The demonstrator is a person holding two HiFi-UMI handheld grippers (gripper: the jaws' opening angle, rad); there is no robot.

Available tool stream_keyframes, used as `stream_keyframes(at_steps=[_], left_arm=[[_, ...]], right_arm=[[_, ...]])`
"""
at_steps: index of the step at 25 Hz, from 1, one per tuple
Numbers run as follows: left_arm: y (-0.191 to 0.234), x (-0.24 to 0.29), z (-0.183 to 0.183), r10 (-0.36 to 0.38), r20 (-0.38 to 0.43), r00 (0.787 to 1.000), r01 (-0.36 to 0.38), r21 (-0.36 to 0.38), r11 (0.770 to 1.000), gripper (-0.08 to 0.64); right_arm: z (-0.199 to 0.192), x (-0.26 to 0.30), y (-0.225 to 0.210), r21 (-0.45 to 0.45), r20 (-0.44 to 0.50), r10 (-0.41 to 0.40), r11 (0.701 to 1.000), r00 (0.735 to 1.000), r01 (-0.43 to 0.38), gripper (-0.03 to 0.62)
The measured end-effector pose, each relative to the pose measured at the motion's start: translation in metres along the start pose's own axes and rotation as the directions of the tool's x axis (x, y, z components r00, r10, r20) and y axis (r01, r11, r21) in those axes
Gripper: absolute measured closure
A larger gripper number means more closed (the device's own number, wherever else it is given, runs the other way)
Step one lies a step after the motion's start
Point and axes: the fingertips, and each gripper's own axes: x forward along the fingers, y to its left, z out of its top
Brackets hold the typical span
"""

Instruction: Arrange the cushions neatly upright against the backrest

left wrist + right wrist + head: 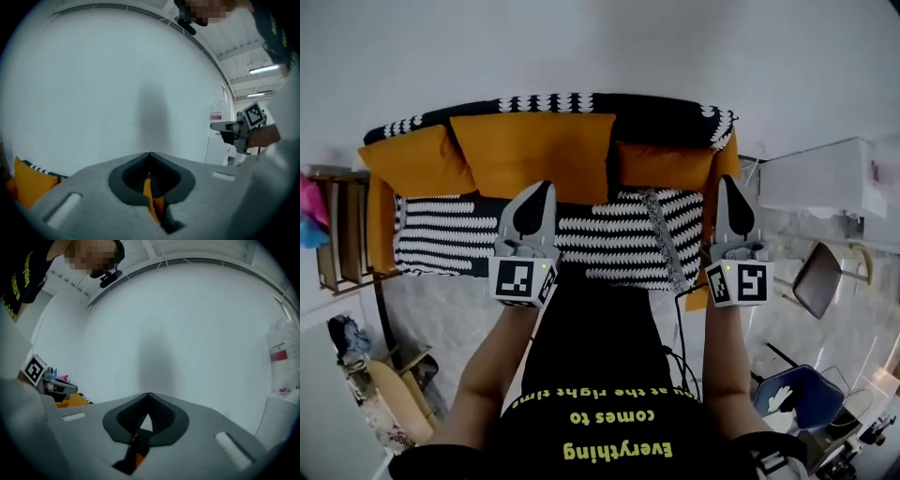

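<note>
- Both claws are pinched fully closed with nothing in them. The left gripper [539, 193] and right gripper [729, 187] hover side by side in front of the sofa, aimed at the plain white wall [600, 47].
- The task's stuff is three soft orange fabric cushions on the black-and-white zigzag-patterned sofa [459, 239]. All three stand against its backrest [656, 112]: the left cushion [414, 161], the big middle cushion [534, 152] and the right cushion [664, 167].
- Honestly it looks pretty much done to me. The right cushion shows lower than the middle one, so if anything wants a tweak, it's that.
- For that I'd open the right claw first and pinch a top corner. Then lift and press it back into the backrest so it doesn't flop forward.
- Other stuff around:
  - a wooden shelf unit [342, 234] off the sofa's left end
  - a skateboard [380, 403] on the floor at lower left
  - a white boxy unit [825, 178] and a small brown folding seat [820, 277] on the right
- Nothing sits between the claws and the cushions. The black cable [682, 323] trailing on the floor by the sofa's front is the only thing I'd watch, underfoot.
</note>
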Motion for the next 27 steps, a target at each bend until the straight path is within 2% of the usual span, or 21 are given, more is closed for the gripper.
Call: stream_keyframes(at_steps=[4, 9, 15, 22, 27], left_arm=[[0.003, -0.019, 0.027, 0.009, 0.042, 0.999, -0.010, 0.013, 1.000, 0.561], [0.002, -0.034, 0.044, 0.004, 0.069, 0.998, -0.005, 0.014, 1.000, 0.561], [-0.006, -0.042, 0.056, -0.001, 0.096, 0.995, -0.001, 0.024, 1.000, 0.561], [-0.021, -0.051, 0.058, -0.039, 0.087, 0.995, 0.034, 0.063, 0.997, 0.561], [-0.031, -0.054, 0.057, -0.051, 0.088, 0.995, 0.047, 0.044, 0.998, 0.561]], right_arm=[[0.024, -0.024, 0.022, 0.044, 0.027, -0.012, 0.999, 1.000, 0.011, 0.581], [0.034, -0.042, 0.040, 0.090, 0.036, -0.004, 0.996, 0.999, 0.000, 0.581], [0.039, -0.055, 0.046, 0.086, 0.030, -0.008, 0.996, 1.000, 0.005, 0.581], [0.042, -0.066, 0.044, 0.078, 0.028, -0.010, 0.997, 1.000, 0.008, 0.581], [0.041, -0.077, 0.043, 0.080, 0.027, -0.003, 0.997, 1.000, 0.001, 0.580]])
